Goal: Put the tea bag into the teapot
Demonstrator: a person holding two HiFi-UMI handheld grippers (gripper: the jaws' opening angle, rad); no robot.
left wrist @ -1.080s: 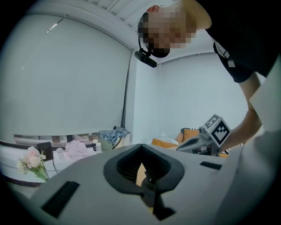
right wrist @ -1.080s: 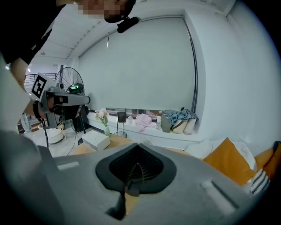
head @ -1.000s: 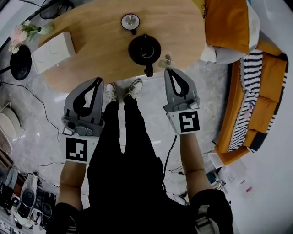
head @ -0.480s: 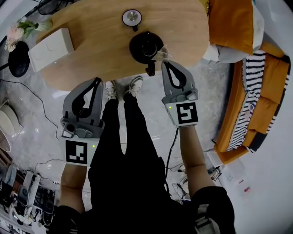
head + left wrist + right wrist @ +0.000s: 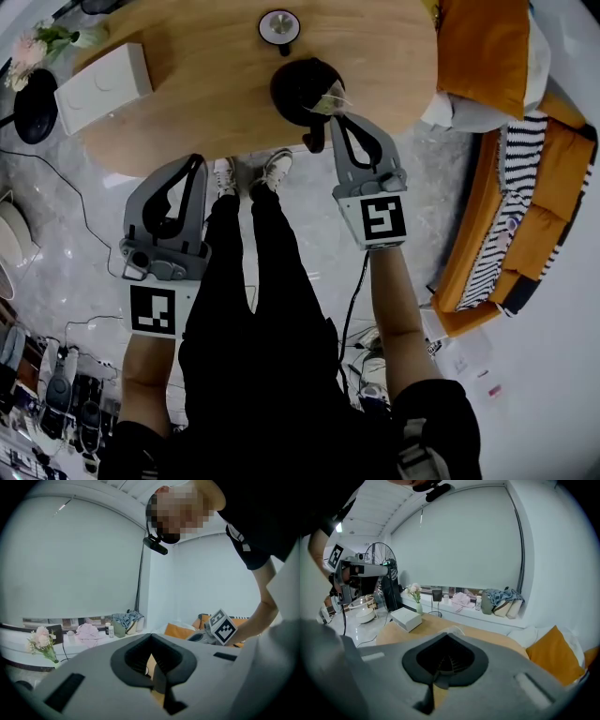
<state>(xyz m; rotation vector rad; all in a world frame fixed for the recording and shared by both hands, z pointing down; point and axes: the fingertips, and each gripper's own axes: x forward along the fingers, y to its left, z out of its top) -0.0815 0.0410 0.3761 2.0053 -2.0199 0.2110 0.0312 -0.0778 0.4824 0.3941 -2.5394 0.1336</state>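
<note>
Right gripper (image 5: 337,120), clamped on the pale mesh tea bag (image 5: 331,97), should centre over the round black teapot (image 5: 296,86) at the wooden table's (image 5: 187,103) near edge before releasing

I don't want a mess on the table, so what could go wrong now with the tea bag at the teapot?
1. The tea bag, pinched in the right gripper, hangs by the right rim of the teapot, not over its middle. Released now, it may land on the table.
2. The gripper is close to the handle and could nudge the pot, which stands near the table's edge.
</note>
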